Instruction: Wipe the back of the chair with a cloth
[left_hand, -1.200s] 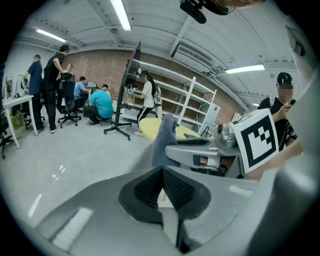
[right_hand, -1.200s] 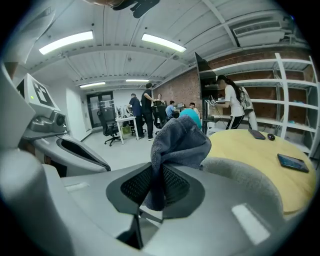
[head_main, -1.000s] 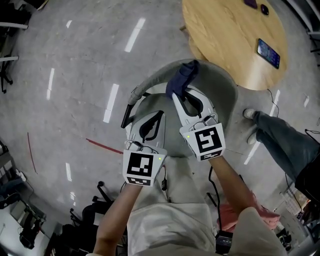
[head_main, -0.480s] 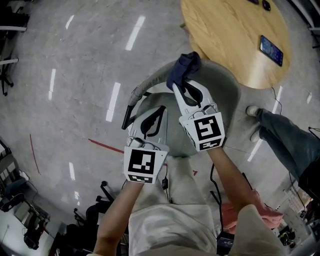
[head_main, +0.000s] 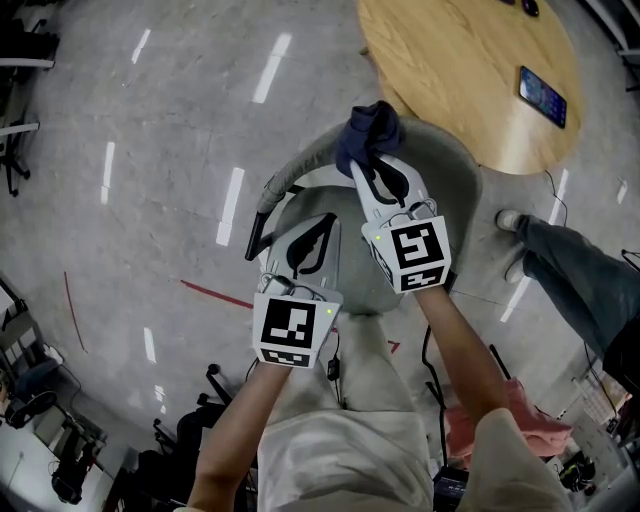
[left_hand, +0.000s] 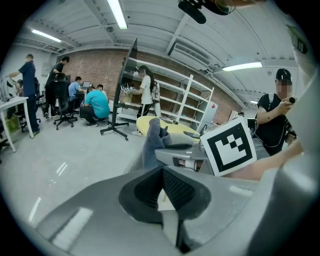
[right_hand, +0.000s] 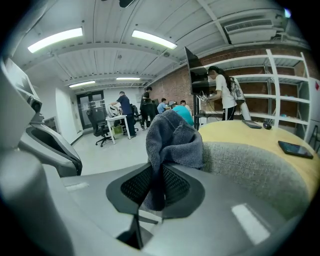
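Note:
A dark blue-grey cloth (head_main: 368, 134) is bunched on the top rim of the grey chair back (head_main: 452, 170). My right gripper (head_main: 372, 168) is shut on the cloth (right_hand: 171, 140), which rests against the fuzzy grey chair back (right_hand: 255, 170). Lower and to the left, my left gripper (head_main: 305, 243) hovers over the chair seat, shut with nothing between its pads. From the left gripper (left_hand: 162, 192) view, the cloth (left_hand: 152, 142) stands up ahead beside the right gripper's marker cube (left_hand: 229, 146).
A round wooden table (head_main: 470, 70) with a phone (head_main: 542, 97) on it stands just behind the chair. A person's leg and shoe (head_main: 560, 270) are at the right. Office chairs and cables (head_main: 190, 420) crowd the floor at the lower left. Several people work in the background.
My right gripper has pushed the cloth a little further up along the chair back's rim. The left gripper drifted slightly right and stayed shut.

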